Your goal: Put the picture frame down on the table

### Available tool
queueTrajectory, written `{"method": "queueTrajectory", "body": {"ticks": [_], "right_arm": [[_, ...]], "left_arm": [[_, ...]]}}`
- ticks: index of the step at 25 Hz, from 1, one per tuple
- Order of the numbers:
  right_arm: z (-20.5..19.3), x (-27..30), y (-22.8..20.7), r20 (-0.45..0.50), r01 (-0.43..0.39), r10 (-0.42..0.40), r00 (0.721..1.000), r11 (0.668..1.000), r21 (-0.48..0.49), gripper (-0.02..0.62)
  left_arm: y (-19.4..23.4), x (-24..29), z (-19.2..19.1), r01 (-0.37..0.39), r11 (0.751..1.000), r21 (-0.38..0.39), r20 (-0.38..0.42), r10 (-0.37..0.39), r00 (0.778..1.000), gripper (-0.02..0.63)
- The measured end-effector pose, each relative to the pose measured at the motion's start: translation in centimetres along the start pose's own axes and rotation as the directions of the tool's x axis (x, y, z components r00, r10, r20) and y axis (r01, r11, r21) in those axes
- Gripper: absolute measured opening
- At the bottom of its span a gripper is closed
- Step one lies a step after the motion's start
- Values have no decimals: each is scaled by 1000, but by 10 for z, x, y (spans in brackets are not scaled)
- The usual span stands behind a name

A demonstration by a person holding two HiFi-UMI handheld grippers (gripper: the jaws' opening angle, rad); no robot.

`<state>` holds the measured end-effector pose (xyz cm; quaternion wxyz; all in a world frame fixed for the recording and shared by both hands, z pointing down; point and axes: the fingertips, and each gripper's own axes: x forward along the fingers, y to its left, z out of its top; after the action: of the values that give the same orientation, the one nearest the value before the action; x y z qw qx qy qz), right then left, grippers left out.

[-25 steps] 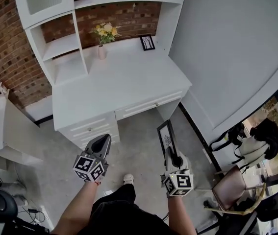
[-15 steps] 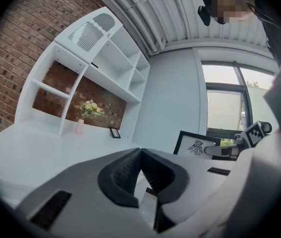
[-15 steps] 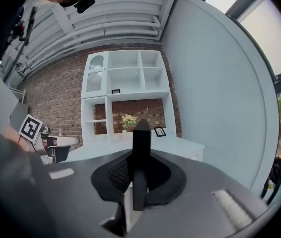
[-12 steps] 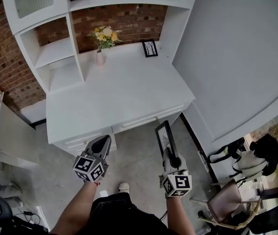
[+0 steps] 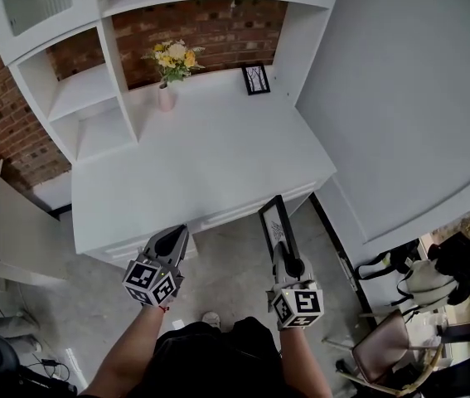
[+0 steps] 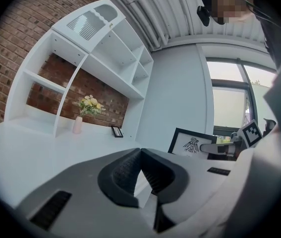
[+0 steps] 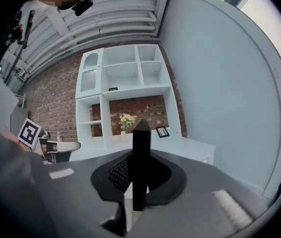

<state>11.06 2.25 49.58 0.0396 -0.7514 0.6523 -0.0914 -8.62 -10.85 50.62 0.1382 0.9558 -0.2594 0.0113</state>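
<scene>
My right gripper (image 5: 282, 251) is shut on a black picture frame (image 5: 277, 225) with a white mat and a dark drawing, held upright on edge just off the front right corner of the white table (image 5: 201, 164). In the right gripper view the picture frame (image 7: 140, 152) shows edge-on as a black bar between the jaws. The left gripper view catches the picture frame (image 6: 192, 143) face-on at the right. My left gripper (image 5: 168, 244) is shut and empty, hovering at the table's front edge.
A pink vase of yellow flowers (image 5: 169, 69) and a second small frame (image 5: 255, 79) stand at the table's back, against a brick wall. White shelves (image 5: 69, 98) rise on the left. A chair (image 5: 392, 342) is on the floor at the right.
The table has drawn closer under the view as the person stepped forward. Both grippers have come up to the table's front edge, the right one still carrying the frame.
</scene>
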Motion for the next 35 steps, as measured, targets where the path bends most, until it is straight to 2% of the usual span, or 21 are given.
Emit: {"method": "queueTrajectory", "body": {"ticks": [6,22,35], "right_arm": [[-4,21,-19,-23,-14,14,1000,1000,-6,26],[1,131,-83,-91,-140,136,987,989,-38,26],[-26,192,-100,-181,-261,254,950,965,-14,26]], "left_arm": [[1,23,-1,-13,1000,-2,-2,13,1000,2],[26,114,10,-147,989,-23,36,147,988,1],[42,152,0,-259,965,-51,24,260,965,2]]}}
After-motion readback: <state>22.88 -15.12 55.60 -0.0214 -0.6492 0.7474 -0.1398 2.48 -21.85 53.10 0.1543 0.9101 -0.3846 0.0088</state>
